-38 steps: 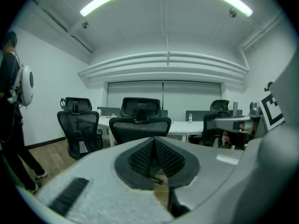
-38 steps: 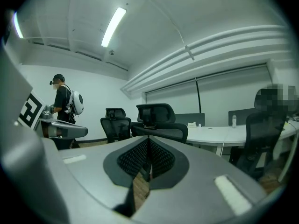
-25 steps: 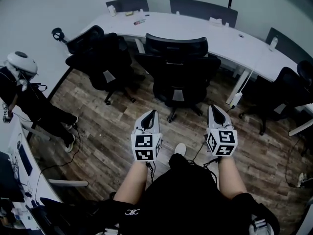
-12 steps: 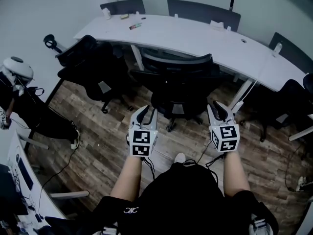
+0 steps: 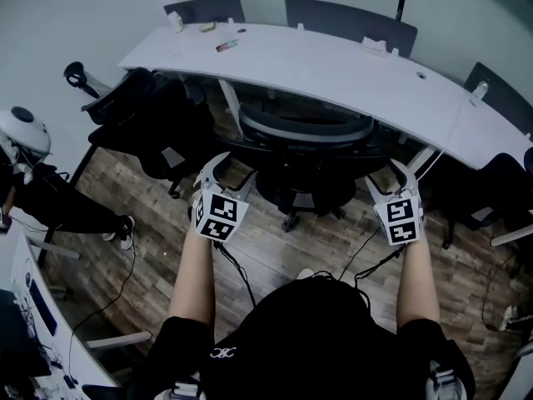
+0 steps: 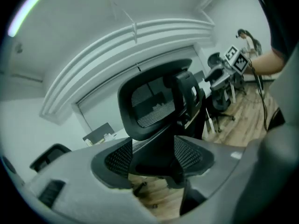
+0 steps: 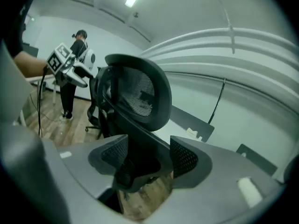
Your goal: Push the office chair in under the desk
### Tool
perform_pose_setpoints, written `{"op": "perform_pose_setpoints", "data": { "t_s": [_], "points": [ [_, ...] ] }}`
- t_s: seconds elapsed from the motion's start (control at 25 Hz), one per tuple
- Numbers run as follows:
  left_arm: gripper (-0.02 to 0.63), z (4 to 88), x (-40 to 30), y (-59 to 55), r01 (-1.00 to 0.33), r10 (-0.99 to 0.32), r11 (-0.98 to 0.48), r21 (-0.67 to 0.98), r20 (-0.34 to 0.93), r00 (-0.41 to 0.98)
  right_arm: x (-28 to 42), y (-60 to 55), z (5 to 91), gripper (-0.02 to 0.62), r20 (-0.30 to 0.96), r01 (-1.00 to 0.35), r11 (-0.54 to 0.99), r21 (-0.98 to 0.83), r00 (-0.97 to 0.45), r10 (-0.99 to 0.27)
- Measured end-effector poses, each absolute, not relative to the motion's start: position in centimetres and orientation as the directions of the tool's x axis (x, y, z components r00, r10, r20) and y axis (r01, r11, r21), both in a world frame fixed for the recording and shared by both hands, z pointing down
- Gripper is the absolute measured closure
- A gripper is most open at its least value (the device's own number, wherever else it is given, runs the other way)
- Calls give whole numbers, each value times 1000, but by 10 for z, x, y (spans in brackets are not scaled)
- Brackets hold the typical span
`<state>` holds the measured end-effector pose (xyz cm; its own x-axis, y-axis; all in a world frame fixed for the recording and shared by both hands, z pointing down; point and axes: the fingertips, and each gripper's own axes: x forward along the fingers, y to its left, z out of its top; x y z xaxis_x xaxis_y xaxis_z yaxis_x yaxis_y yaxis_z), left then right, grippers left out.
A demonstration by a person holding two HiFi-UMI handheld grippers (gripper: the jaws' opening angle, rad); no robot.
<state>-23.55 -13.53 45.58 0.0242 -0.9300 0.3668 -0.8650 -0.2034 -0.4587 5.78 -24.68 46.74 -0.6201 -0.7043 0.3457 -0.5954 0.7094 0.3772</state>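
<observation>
The black mesh office chair (image 5: 306,136) stands with its back at the front edge of the curved white desk (image 5: 333,63). My left gripper (image 5: 215,167) is at the left side of the chair's back and my right gripper (image 5: 401,178) at the right side. Both jaws are opening. In the left gripper view the left gripper (image 6: 152,158) has a dark bar of the chair (image 6: 149,101) between its spread pads. In the right gripper view the right gripper (image 7: 142,158) likewise straddles a bar of the chair (image 7: 135,94). I see no pad pressing on it.
A second black chair (image 5: 154,119) stands close on the left, and another (image 5: 491,177) at the right. A person with a white helmet (image 5: 21,136) stands at the far left. Cables (image 5: 237,265) trail over the wooden floor. Dark partition panels (image 5: 350,17) rise behind the desk.
Both grippers moved forward and apart, from in front of my body to the two sides of the chair's back, and their jaws went from shut to wide. The chair looks closer to the desk.
</observation>
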Motion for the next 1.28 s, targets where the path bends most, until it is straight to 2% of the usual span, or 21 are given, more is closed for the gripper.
{"op": "perform_pose_setpoints", "data": {
  "t_s": [0.08, 0.24, 0.48, 0.56, 0.68, 1.28],
  "points": [
    [314, 469, -246, -150, -804, -904, -249, -540, 428, -8, 52, -260, 475, 283, 371, -560, 703, 439, -599, -709],
    [299, 497, -264, -174, -748, -855, -318, -583, 517, -40, 39, -277, 487, 254, 416, -513, 714, 477, -584, -697],
    [298, 514, -288, -204, -704, -832, -338, -625, 548, -87, 19, -291, 490, 250, 443, -422, 690, 588, -545, -711],
    [322, 517, -289, -211, -686, -829, -340, -644, 550, -105, 18, -293, 492, 253, 463, -406, 711, 574, -555, -691],
    [322, 520, -288, -216, -661, -830, -355, -661, 548, -103, 18, -293, 496, 282, 477, -409, 737, 538, -574, -666],
    [325, 518, -305, -242, -639, -827, -435, -634, 562, 5, 6, -299, 499, 287, 528, -473, 746, 468, -528, -666]
  ]
}}
